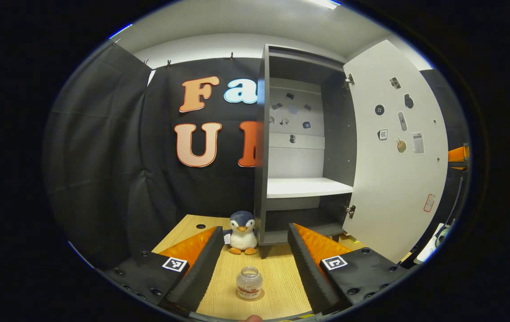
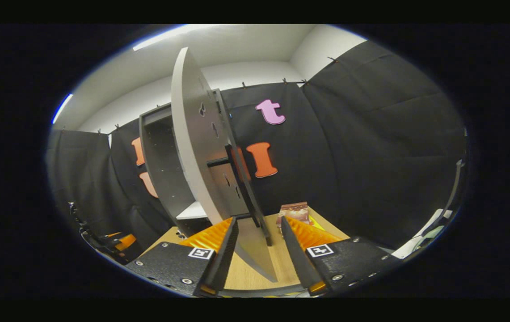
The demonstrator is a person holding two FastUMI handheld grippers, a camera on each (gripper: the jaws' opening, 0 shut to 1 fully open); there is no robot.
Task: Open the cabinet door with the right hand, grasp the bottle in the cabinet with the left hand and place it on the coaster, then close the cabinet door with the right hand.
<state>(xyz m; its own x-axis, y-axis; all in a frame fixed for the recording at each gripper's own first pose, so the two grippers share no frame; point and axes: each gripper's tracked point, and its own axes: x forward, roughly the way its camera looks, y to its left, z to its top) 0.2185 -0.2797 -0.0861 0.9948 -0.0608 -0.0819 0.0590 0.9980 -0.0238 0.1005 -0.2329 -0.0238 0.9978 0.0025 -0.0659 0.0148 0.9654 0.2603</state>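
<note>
A small clear bottle [image 1: 249,283] with no cap stands upright on the wooden table [image 1: 281,277], between the fingers of my left gripper [image 1: 255,228]. That gripper is open and neither finger touches the bottle. A thin round base shows under the bottle; I cannot tell if it is the coaster. The grey cabinet [image 1: 305,147] stands with its door [image 1: 398,152] swung wide to the right and its white shelf [image 1: 308,187] bare. In the right gripper view the door [image 2: 201,156] is seen edge-on, with its lower edge between the fingers of my open right gripper [image 2: 259,219].
A plush penguin [image 1: 242,232] sits at the cabinet's left foot, just beyond the bottle. The door's dark handle bar [image 2: 241,188] runs down its outer face. A brownish box [image 2: 295,210] lies on the table behind the door. Black cloth closes the booth all round.
</note>
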